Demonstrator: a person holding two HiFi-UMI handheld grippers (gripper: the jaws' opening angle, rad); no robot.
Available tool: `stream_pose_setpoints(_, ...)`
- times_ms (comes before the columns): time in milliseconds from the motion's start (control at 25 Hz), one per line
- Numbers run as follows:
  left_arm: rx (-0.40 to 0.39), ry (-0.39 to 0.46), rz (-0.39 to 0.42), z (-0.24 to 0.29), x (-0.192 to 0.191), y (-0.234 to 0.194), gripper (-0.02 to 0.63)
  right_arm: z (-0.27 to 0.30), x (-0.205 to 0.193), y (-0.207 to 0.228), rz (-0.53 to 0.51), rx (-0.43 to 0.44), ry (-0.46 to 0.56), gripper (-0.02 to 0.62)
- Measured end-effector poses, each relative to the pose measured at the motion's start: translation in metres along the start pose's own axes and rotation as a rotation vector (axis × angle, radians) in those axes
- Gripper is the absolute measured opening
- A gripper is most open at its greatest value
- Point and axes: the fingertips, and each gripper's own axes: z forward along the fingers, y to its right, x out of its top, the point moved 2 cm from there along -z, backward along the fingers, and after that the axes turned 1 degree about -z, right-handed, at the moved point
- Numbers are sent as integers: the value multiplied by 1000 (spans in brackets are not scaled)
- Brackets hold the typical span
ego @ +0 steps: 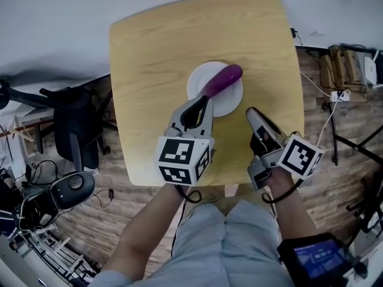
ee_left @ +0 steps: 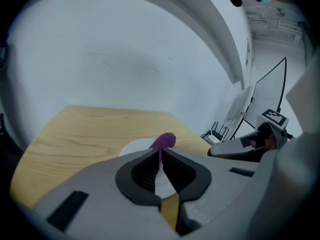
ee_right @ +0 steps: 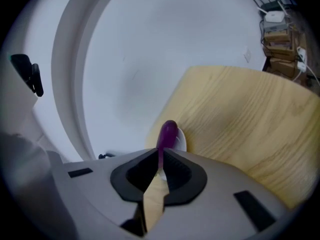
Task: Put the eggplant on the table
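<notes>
Over the white plate (ego: 231, 102) at the centre of the head view, the eggplant (ego: 224, 79) was clamped by its thin near end in my left tongs (ego: 205, 98). Its fat end aimed toward the upper right, past the plate's rim. My left gripper view showed the pads pinched on a sliver of purple, with plate and wood visible below them.

My right tongs (ego: 251, 111), just beside the plate's lower right edge, stood nearly closed, with only a slit between the jaws and nothing in them. The purple I saw through that slit lay beyond the tips.

I judged the pickup as good as done, though I could not tell whether the eggplant had fully cleared the plate. What was left was to carry it sideways over bare table (ego: 155, 58), set it on the wood and let go.
</notes>
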Motion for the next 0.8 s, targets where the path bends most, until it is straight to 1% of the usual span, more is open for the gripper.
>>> stream_pose_setpoints(40,5,11,0,-7,2,5,8,-6,2,-7,-29,6,1,26)
stream_pose_setpoints(160,28,66,8,-32,12,21,8,-23,9,-35,-141,37,13,12)
stream_pose_setpoints(280,63,169,16,-57,34,34,8,-33,23,-67,-295,80,44,6)
stream_pose_setpoints(440,90,263,16,-110,54,56,8,-54,16,-111,-467,104,77,6)
stream_pose_setpoints(560,117,372,13,-141,80,71,8,-59,21,-140,-592,137,100,5)
stream_pose_setpoints(800,148,554,29,-208,123,104,8,-84,27,-210,-823,187,223,3)
